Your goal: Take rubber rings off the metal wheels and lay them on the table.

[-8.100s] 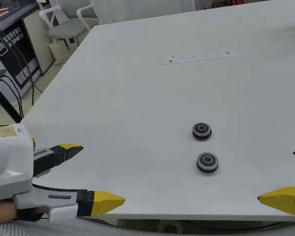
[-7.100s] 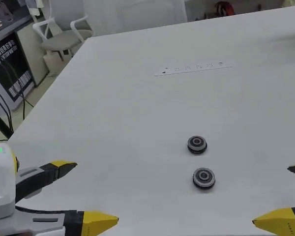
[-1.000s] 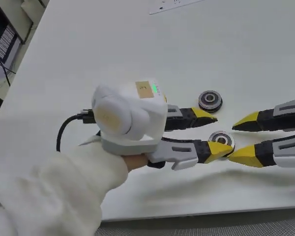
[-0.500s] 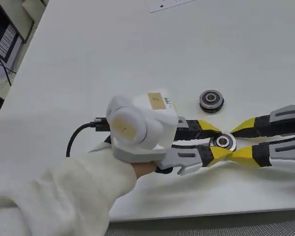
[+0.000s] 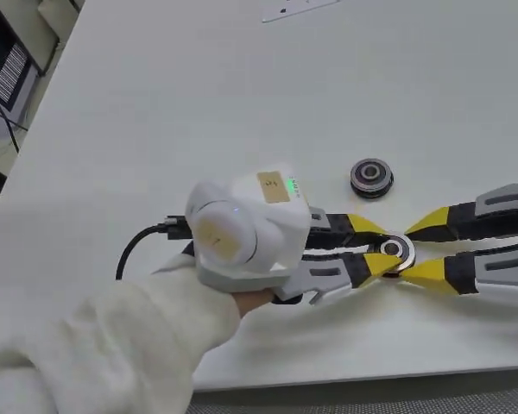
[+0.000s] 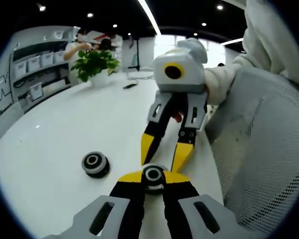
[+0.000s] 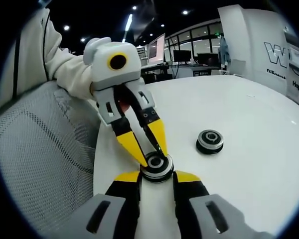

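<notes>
**A:** What has changed in the last second?

**B:** Both grippers have closed in on the near wheel (image 5: pixel 390 251). A second ago their jaws stood wide on either side of it. Now the left gripper (image 5: pixel 386 247) comes at that wheel from its left and the right gripper (image 5: pixel 406 253) from its right, and all four yellow tips meet around it.

**A:** How far open are they?

**B:** Each has narrowed to about the wheel's own width. In the left gripper view the two tips press against opposite sides of the rim. The right gripper view shows the same for its own pair. I take both as clamped on the wheel, not just resting beside it.

**A:** Is the rubber ring off yet?

**B:** No. The rubber ring (image 7: pixel 156 178) is still a dark band around the metal hub. The wheel looks to be lying flat on the bench (image 5: pixel 198 103), though I can't tell whether it has lifted a little.

**A:** So where does that leave the task?

**B:** My guess is that it's at the start of the first removal. One gripper will likely steady the hub while the other works the ring loose. With four tips crowded on one small rim, a slip seems possible.

**A:** And the other wheel?

**B:** The far wheel (image 5: pixel 371 175) lies just beyond the near wheel, apart from it. Nothing touches it and its ring is still on.
</notes>
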A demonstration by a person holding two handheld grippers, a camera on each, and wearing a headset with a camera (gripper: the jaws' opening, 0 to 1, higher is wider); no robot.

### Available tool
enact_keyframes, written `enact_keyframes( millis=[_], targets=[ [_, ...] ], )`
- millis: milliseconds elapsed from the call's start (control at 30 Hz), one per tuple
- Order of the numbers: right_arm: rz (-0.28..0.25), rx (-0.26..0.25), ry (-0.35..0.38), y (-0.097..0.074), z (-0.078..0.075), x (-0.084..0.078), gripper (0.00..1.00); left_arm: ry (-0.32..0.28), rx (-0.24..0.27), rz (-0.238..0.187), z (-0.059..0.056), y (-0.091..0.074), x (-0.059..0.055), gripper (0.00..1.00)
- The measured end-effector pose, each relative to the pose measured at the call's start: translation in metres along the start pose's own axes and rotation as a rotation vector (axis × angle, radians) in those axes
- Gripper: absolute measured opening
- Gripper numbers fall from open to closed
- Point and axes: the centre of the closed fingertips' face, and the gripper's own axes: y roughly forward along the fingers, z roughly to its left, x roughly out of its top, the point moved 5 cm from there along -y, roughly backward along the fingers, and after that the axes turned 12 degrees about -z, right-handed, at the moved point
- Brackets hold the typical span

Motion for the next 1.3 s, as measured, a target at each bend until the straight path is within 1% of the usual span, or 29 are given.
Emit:
enact_keyframes(
  millis=[233,333,433,567,900,933,967,1000,1033,1100,1200,1300],
  targets=[
    [-0.001,0.002,-0.011,0.001,0.001,0.0,0.22,-0.001,0.004,-0.008,-0.001,-0.001,0.0,0.14],
    [-0.001,0.004,-0.027,0.0,0.001,-0.001,0.22,-0.002,0.004,-0.008,-0.001,0.0,0.0,0.14],
    [-0.006,0.002,-0.008,-0.001,0.0,-0.002,0.21,-0.002,0.006,-0.014,-0.002,-0.001,0.0,0.14],
    [-0.004,0.005,-0.018,-0.002,0.001,-0.002,0.2,-0.006,0.007,-0.02,-0.002,0.0,0.0,0.14],
    [0.002,0.004,-0.006,-0.003,0.001,-0.004,0.17,-0.01,0.008,-0.024,-0.002,0.0,-0.002,0.14],
    [0.009,0.003,-0.01,-0.003,0.0,-0.004,0.17,-0.009,0.008,-0.025,-0.002,0.001,-0.002,0.14],
    [0.054,-0.005,-0.039,-0.005,-0.002,-0.009,0.11,-0.012,0.009,-0.027,-0.002,0.001,-0.002,0.14],
    [0.028,0.001,-0.026,-0.005,0.0,-0.007,0.09,-0.013,0.01,-0.027,-0.002,0.001,-0.002,0.14],
    [0.03,-0.006,-0.012,-0.006,-0.001,-0.007,0.07,-0.012,0.01,-0.028,-0.002,0.001,-0.002,0.14],
    [0.032,0.001,-0.033,-0.006,-0.001,-0.006,0.07,-0.011,0.01,-0.028,-0.002,0.001,-0.002,0.14],
    [0.035,-0.002,-0.025,-0.007,-0.001,-0.006,0.07,-0.013,0.011,-0.027,-0.002,0.001,-0.002,0.14],
    [0.044,-0.006,-0.049,-0.006,-0.001,-0.006,0.05,-0.013,0.012,-0.027,-0.001,0.002,-0.002,0.14]
  ],
)
